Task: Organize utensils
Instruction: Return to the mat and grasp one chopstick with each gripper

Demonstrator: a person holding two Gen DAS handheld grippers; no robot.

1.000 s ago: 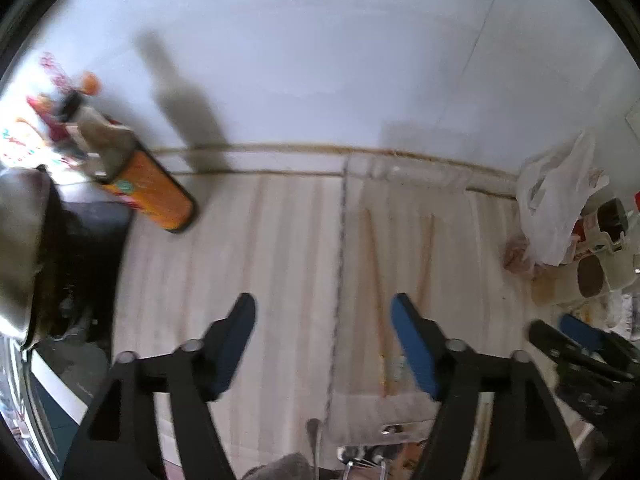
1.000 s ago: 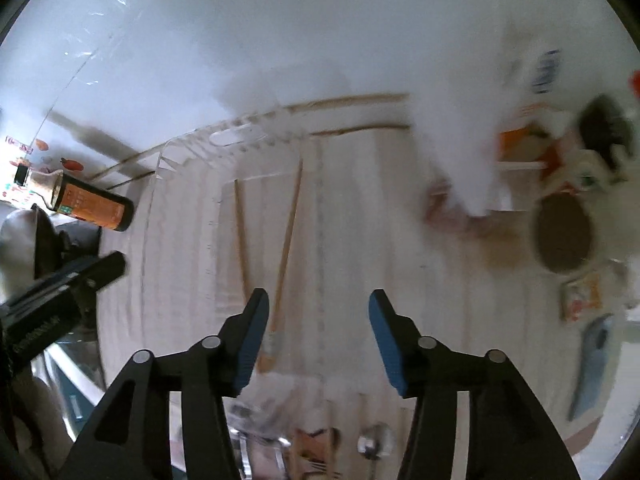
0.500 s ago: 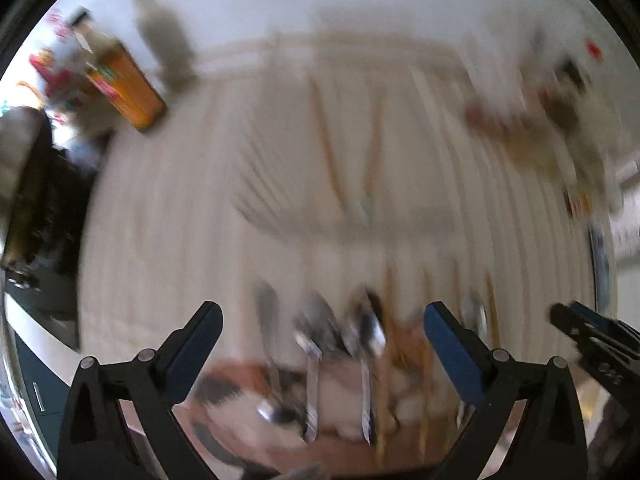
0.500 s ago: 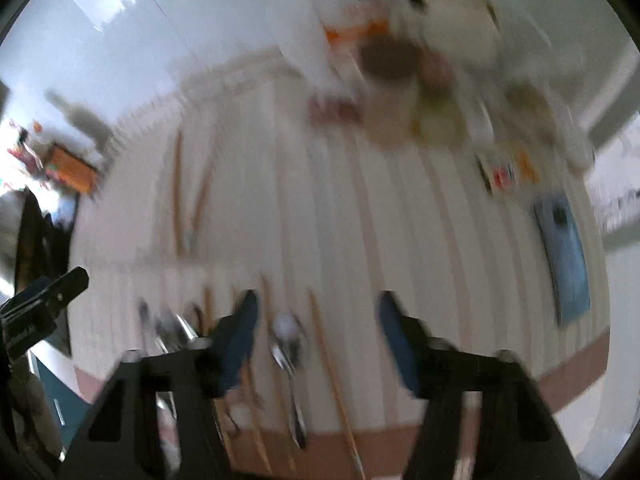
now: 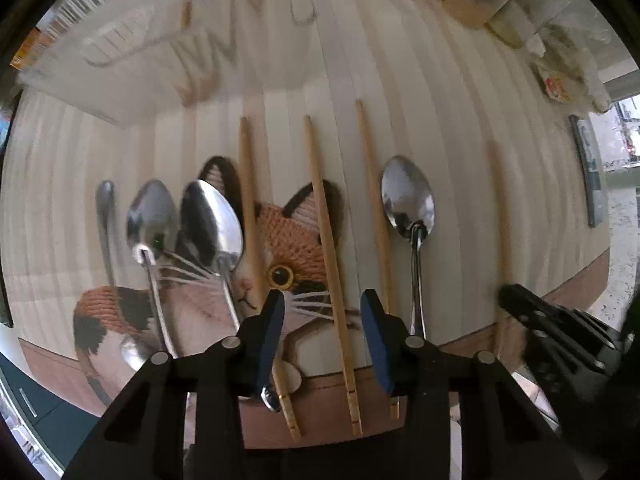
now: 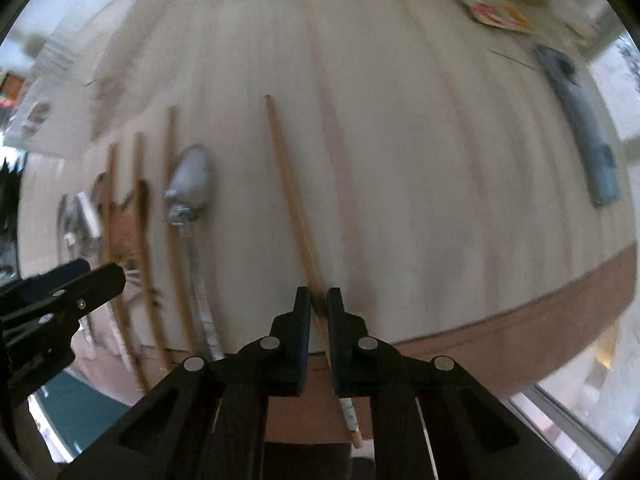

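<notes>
Right fingers: my right gripper [image 6: 319, 306] is clenched on the lone chopstick [image 6: 289, 184] lying on the tabletop [image 6: 400, 160].
Left fingers: my left gripper [image 5: 322, 334] is closing around the middle chopstick [image 5: 326, 240], pads not yet touching it.
Still loose: two more chopsticks and four spoons, one spoon [image 5: 408, 200] just beside my left fingers, across the cat mat [image 5: 294, 236].
Far end: clear tray [image 5: 120, 40], contents blurred.
Progress: I judge most sorting remains.

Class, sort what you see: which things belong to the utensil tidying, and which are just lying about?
Part of the job:
chopsticks
spoons
clear tray

Just lying about:
cat mat
grey case
packets
</notes>
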